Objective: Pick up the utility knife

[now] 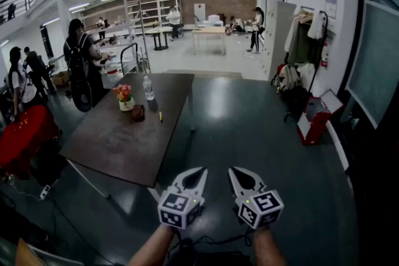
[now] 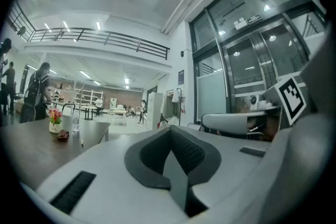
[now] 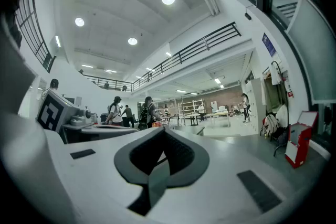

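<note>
Ahead and to the left stands a long dark desk (image 1: 124,146) in a big open workshop, seen from the head cam. Low in front of the wearer, over the grey floor and well apart from the desk, sit both tools. The left hand-held gripper (image 1: 201,170) has its jaws pressed together w/ nothing between them. The right hand-held gripper (image 1: 234,170) is likewise closed and empty, and both are held level, pointing fwd.

On the desk, a small yellow stick-like item, prob. the utility knife (image 1: 160,116), lies near the right edge in the far half. It's too small to make out details. Just left of it sits a dark brown object (image 1: 138,113), then a flower pot (image 1: 125,98) w/ a water bottle (image 1: 148,88) beside it toward the far end.

Step in hand, as I judge it: the approach, w/ no reach begun yet. The next move calls for walking up along the desk's right edge, opening one pair of jaws, lowering them over the knife across its narrow width, then closing and lifting.
</note>
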Demonstrator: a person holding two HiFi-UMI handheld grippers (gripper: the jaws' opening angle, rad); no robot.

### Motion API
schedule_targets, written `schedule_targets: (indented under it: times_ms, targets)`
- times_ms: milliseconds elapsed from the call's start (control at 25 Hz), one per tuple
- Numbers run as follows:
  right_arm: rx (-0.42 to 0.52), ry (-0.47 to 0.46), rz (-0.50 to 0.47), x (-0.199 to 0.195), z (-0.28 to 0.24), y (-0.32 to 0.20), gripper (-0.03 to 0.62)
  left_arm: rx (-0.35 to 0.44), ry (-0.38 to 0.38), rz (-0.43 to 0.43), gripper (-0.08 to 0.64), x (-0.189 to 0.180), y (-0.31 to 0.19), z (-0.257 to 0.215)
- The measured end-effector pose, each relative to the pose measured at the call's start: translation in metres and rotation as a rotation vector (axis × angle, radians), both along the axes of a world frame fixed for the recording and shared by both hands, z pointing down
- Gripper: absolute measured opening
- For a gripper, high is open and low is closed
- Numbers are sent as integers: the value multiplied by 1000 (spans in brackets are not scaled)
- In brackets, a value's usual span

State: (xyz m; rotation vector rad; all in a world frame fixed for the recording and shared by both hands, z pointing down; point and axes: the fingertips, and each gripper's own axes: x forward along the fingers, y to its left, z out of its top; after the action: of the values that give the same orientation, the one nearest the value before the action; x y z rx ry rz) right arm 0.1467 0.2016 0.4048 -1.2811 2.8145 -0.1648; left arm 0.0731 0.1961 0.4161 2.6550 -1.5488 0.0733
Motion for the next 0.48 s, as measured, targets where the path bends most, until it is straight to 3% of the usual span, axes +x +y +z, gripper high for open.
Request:
schedule_targets:
  times_ms: [480]
  targets:
    - [-18, -6, -8, -9, -7, -42, 9, -14, 20, 2, 6, -8, -43, -3]
